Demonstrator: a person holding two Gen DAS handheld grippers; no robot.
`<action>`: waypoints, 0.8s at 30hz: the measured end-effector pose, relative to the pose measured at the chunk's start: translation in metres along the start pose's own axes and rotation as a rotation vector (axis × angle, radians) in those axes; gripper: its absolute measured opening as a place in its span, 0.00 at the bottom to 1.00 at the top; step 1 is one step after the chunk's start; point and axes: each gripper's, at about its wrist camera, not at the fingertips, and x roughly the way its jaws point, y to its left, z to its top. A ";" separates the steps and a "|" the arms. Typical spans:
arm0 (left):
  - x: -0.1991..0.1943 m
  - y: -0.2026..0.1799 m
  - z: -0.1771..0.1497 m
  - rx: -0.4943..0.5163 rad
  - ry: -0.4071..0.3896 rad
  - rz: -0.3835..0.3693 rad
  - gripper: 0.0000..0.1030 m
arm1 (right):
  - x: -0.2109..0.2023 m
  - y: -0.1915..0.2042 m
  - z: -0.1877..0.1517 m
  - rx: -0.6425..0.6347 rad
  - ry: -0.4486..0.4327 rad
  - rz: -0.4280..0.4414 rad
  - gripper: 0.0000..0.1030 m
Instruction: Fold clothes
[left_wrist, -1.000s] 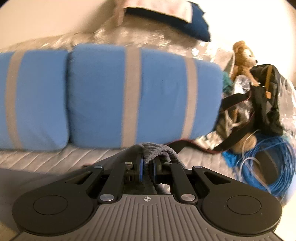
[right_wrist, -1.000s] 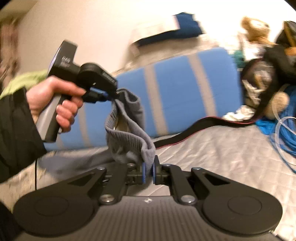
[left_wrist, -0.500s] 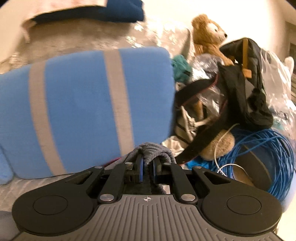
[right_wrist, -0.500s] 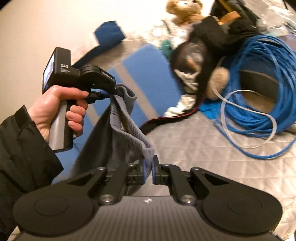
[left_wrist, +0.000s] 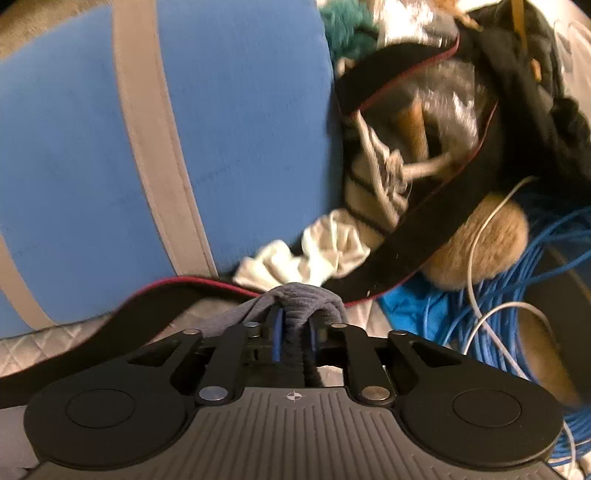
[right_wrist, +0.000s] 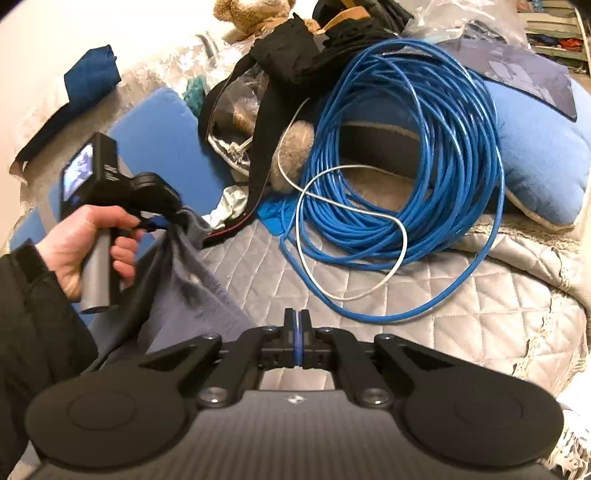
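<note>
Fabric of the grey garment (right_wrist: 192, 291) is hanging limp off the left gripper (left_wrist: 293, 325), pinching its ribbed waistband, above the quilted bed (right_wrist: 461, 325), w/ right gripper (right_wrist: 294, 325) pressed together on nothing; light, soft, floppy, so prob. best regripping along that hem.

A blue cushion (left_wrist: 92, 166) with pale grey stripes fills the left wrist view's upper left. A grey ribbed garment (left_wrist: 299, 299) sits low at centre. In the right wrist view, a bright blue cable coil (right_wrist: 406, 177) crossed by a white cord (right_wrist: 306, 254) lies centre on a silver-grey diamond-quilted bedspread (right_wrist: 461, 325); a tan teddy bear (right_wrist: 251, 13) is at top.
</note>
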 end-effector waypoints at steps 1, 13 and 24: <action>-0.001 0.000 -0.001 0.011 -0.017 -0.029 0.51 | 0.002 0.000 -0.001 -0.004 0.011 0.011 0.07; -0.084 0.015 -0.001 0.054 -0.094 -0.143 0.79 | -0.002 0.037 -0.018 -0.077 0.056 0.073 0.66; -0.200 0.131 -0.089 0.092 -0.106 -0.092 0.79 | -0.013 0.045 -0.026 -0.145 0.080 0.052 0.90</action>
